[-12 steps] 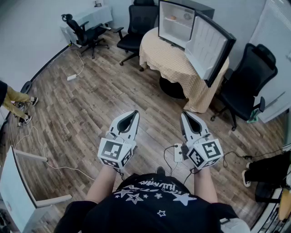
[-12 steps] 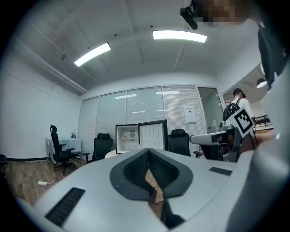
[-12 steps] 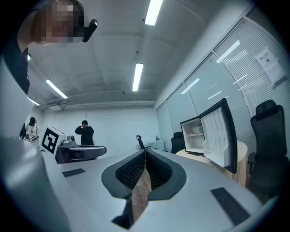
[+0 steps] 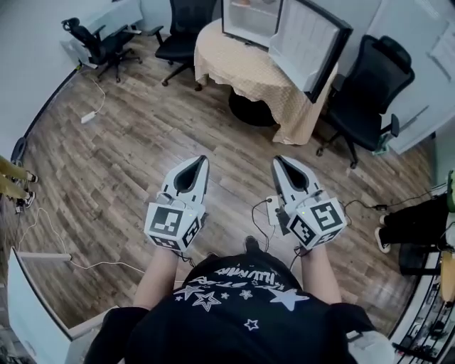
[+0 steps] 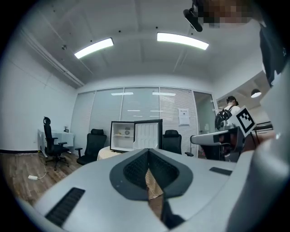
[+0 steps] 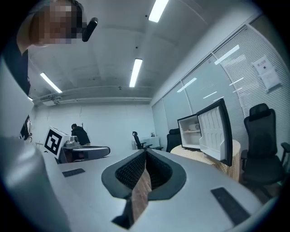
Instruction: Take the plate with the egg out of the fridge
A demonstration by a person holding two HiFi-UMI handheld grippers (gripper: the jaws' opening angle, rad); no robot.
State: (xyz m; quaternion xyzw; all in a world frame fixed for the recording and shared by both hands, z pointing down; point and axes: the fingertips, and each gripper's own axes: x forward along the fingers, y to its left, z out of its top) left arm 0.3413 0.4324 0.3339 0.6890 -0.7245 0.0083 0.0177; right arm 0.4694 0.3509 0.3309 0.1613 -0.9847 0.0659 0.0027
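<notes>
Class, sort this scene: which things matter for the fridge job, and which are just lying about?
Job: fridge, its open door, covered table, left gripper, right gripper.
Lying about: office chair, power strip.

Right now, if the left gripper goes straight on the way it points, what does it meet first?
Nothing close. The left gripper has only floor ahead, then probably the cloth-covered table bearing the open fridge; the height is unclear.
</notes>
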